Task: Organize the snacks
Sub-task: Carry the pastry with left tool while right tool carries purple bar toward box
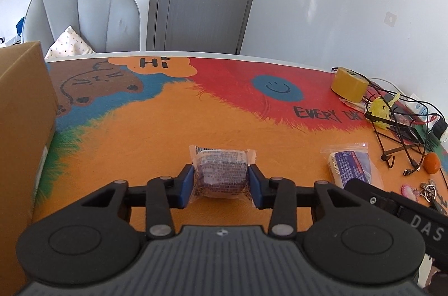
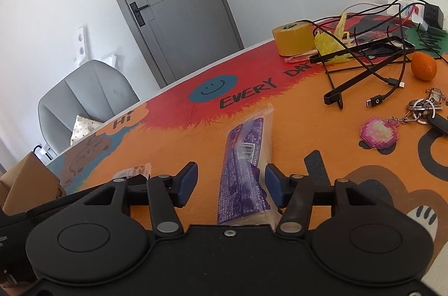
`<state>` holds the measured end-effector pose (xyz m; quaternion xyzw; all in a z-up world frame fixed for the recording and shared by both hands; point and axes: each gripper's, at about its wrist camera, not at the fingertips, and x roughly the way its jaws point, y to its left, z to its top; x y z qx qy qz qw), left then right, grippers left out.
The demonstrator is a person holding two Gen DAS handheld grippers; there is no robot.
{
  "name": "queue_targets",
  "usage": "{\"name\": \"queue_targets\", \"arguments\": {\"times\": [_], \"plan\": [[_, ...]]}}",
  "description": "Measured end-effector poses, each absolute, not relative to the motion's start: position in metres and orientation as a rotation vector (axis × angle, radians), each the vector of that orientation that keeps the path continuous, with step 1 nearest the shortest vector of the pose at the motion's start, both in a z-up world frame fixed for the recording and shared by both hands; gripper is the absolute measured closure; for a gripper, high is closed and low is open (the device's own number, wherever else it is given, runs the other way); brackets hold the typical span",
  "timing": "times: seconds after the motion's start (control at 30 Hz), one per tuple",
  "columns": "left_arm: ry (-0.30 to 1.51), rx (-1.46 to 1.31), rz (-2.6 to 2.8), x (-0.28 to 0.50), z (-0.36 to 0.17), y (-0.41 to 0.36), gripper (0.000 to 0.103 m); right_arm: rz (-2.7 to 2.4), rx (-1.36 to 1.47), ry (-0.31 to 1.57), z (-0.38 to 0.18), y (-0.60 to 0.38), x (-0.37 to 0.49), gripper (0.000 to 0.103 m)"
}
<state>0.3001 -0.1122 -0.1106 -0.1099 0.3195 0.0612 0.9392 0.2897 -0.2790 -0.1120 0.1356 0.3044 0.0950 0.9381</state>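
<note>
My left gripper is shut on a small clear-wrapped dark snack cake, both blue pads pressing its sides just above the orange tabletop. A long purple snack packet in a clear wrapper lies lengthwise between the open fingers of my right gripper, whose pads stand apart from its sides. That packet also shows in the left wrist view to the right, with the right gripper's black body over its near end. The wrapped cake's end shows at the left in the right wrist view.
A cardboard box stands at the table's left edge. At the right are a yellow tape roll, a tangle of cables with a black wire stand, an orange fruit, keys with a pink charm. A grey chair stands behind the table.
</note>
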Motion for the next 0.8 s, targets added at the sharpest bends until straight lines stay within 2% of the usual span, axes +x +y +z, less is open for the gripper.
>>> {"name": "queue_targets", "arguments": {"times": [0.1, 0.23, 0.3, 0.33, 0.37, 0.43, 0.47, 0.8], "plan": [[0.645, -0.235, 0.131, 0.294, -0.106, -0.107, 0.063, 0.167, 0.253, 0.628, -0.114, -0.274, 0.29, 0.048], [0.63, -0.244, 0.13, 0.282, -0.101, -0.102, 0.063, 0.118, 0.183, 0.632, -0.118, -0.264, 0.288, 0.038], [0.628, -0.247, 0.128, 0.276, -0.099, -0.1, 0.063, 0.096, 0.153, 0.639, -0.121, -0.261, 0.285, 0.038], [0.628, -0.247, 0.127, 0.273, -0.098, -0.099, 0.062, 0.092, 0.152, 0.644, -0.123, -0.261, 0.284, 0.04], [0.626, -0.247, 0.128, 0.27, -0.096, -0.098, 0.063, 0.08, 0.145, 0.628, -0.124, -0.261, 0.281, 0.052], [0.619, -0.248, 0.128, 0.264, -0.093, -0.096, 0.063, 0.066, 0.168, 0.621, -0.123, -0.264, 0.276, 0.064], [0.614, -0.249, 0.128, 0.261, -0.091, -0.096, 0.063, 0.065, 0.188, 0.619, -0.123, -0.266, 0.275, 0.066], [0.562, -0.249, 0.121, 0.225, -0.074, -0.095, 0.063, 0.128, 0.27, 0.584, -0.11, -0.27, 0.245, 0.071]]}}
